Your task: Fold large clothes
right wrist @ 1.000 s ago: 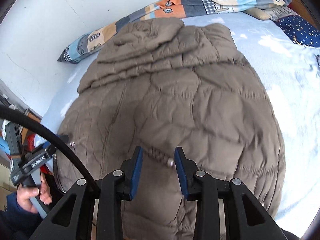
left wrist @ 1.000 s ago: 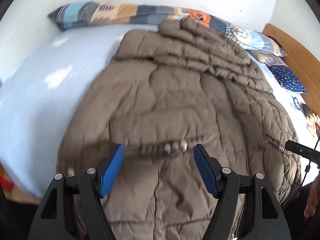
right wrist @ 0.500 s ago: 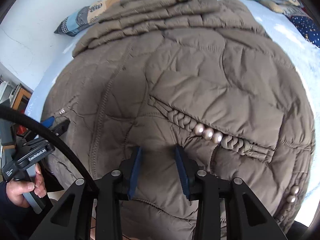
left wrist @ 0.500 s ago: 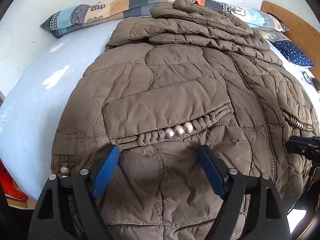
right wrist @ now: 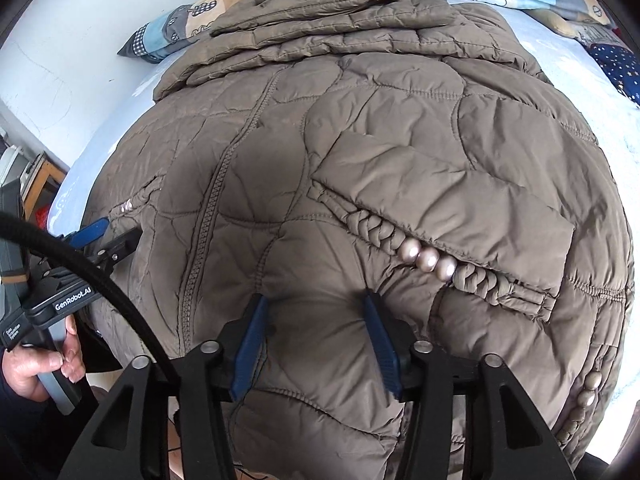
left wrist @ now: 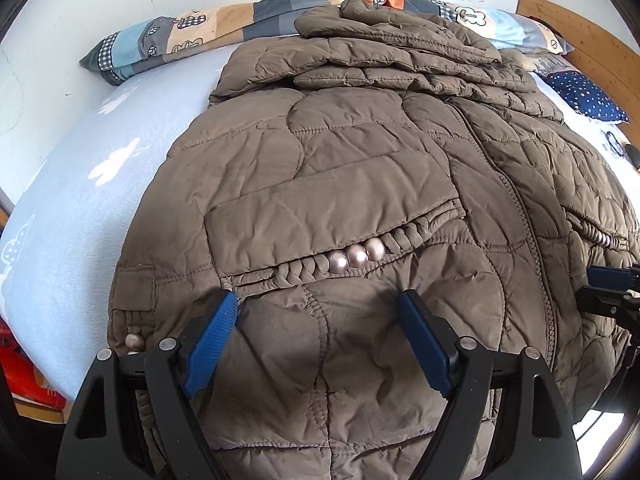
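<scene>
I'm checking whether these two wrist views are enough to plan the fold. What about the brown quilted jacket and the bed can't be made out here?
- Brown quilted jacket bottom hem: in both wrist views, hidden behind the hand-held gripper bodies and the lower frame edge.
- Sleeves and collar: far end, bunched layers cover one another.
- Light blue bed sheet under the jacket: covered.
- Wooden headboard: cut off by the left view's rim.

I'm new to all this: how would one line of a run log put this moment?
stage: near hem of brown quilted coat on bed | left gripper: open over coat | right gripper: jaws opening, coat fabric between | fold: not yet started
</scene>
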Available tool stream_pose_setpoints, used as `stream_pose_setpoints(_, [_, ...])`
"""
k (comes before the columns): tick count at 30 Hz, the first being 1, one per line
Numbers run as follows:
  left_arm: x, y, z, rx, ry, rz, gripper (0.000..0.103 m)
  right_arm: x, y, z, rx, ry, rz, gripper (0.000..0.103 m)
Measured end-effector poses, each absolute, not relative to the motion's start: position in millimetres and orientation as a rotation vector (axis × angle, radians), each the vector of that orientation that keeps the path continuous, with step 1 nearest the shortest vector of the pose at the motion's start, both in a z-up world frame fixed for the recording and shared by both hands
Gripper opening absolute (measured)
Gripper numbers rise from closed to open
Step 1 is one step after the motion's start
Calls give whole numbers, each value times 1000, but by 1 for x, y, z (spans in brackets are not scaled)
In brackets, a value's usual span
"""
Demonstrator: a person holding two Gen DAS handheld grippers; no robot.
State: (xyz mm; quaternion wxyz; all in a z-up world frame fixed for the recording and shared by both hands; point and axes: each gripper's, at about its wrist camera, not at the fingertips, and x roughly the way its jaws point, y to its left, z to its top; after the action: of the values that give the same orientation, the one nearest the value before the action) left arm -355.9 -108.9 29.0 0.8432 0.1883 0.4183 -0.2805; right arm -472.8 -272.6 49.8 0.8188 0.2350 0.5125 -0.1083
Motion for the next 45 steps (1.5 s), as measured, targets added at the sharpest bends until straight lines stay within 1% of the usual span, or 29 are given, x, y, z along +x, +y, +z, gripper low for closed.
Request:
stream_pose_setpoints(3, [-357, -109, 29, 407, 877, -590, 82, -474, -269, 51, 484, 1097, -229, 59])
stream_pose_setpoints(10, [-359, -107, 30, 412, 880, -587, 83, -481, -270, 54, 513, 1099, -235, 59])
stream_pose_setpoints(18, [-356, -94, 38, 353, 931, -588, 83, -507, -287, 65, 623, 1029, -266, 60])
stream_pose_setpoints(25, [-343, -69, 62, 239, 925, -547, 83, -520, -293, 75, 664, 988, -283, 61])
stream_pose_setpoints(32, [-308, -29, 79, 137, 942, -461, 83, -531, -313, 88, 738, 916, -319, 61])
stream_pose_setpoints(34, [-298, -16, 80, 100, 969, -452, 82, -540, -325, 99, 757, 870, -347, 61])
stream_pose_setpoints(39, [-268, 28, 70, -71, 1115, -451, 82, -577, -357, 117, 843, 768, -435, 61])
stream_pose_setpoints(45, [-252, 65, 57, -229, 1237, -468, 82, -613, -375, 109, 946, 765, -521, 63])
